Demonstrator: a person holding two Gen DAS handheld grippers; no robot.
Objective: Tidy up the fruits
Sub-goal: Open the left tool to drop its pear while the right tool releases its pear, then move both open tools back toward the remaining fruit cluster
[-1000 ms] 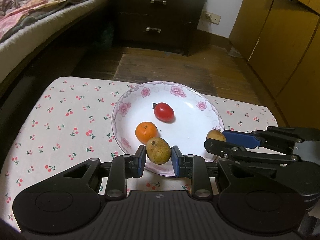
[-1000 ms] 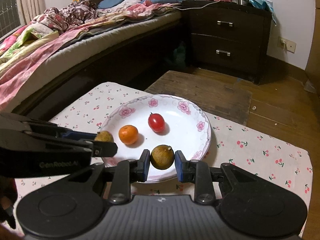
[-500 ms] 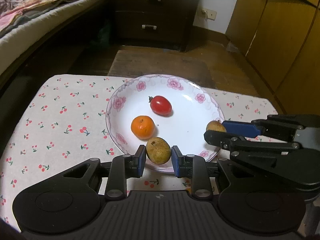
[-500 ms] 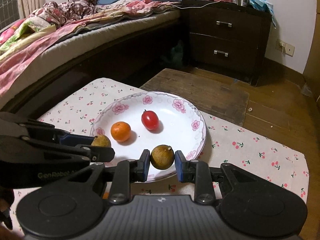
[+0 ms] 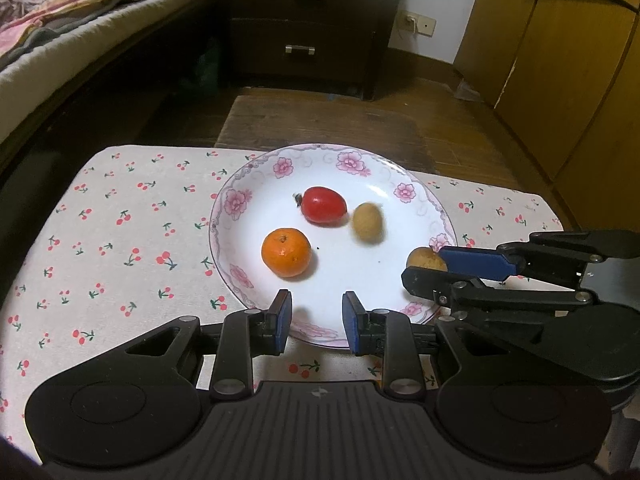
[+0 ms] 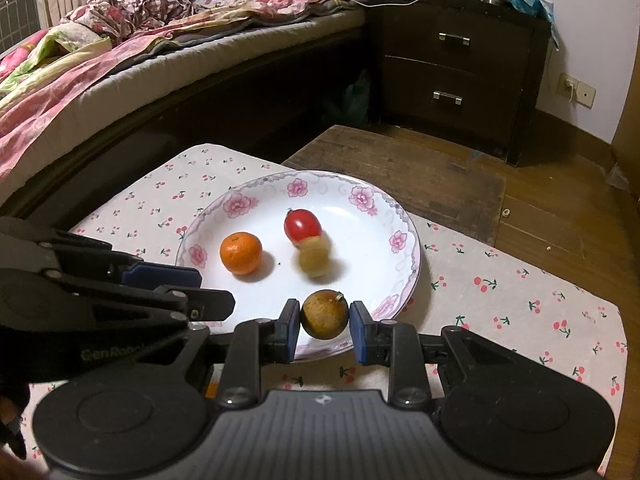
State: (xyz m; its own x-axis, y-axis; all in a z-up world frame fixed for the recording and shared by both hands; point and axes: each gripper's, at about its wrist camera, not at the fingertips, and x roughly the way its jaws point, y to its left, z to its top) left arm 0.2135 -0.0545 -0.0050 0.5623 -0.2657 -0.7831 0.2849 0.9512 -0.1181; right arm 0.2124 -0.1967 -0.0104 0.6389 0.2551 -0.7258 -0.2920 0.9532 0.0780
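A white plate with pink flowers [image 5: 420,200] [image 6: 404,248] holds an orange tangerine [image 5: 286,253] [image 6: 241,253] and a red tomato [image 5: 323,205] [image 6: 302,224]. A brownish fruit [image 5: 367,221] [image 6: 315,257], blurred by motion, is on the plate beside the tomato. My left gripper [image 5: 316,318] is open and empty over the plate's near rim. My right gripper [image 6: 325,326] is shut on a second brown fruit [image 6: 324,314] [image 5: 426,259] over the plate's near edge.
The plate sits on a cherry-print cloth [image 5: 120,240] over a low table. A bed [image 6: 120,60] stands left, a dark nightstand [image 6: 452,72] behind, wooden cabinets [image 5: 560,60] to the right, and wooden floor beyond the table's far edge.
My left gripper opened and let go of its brown fruit, which rolled across the plate toward the tomato. The right gripper still holds its fruit.
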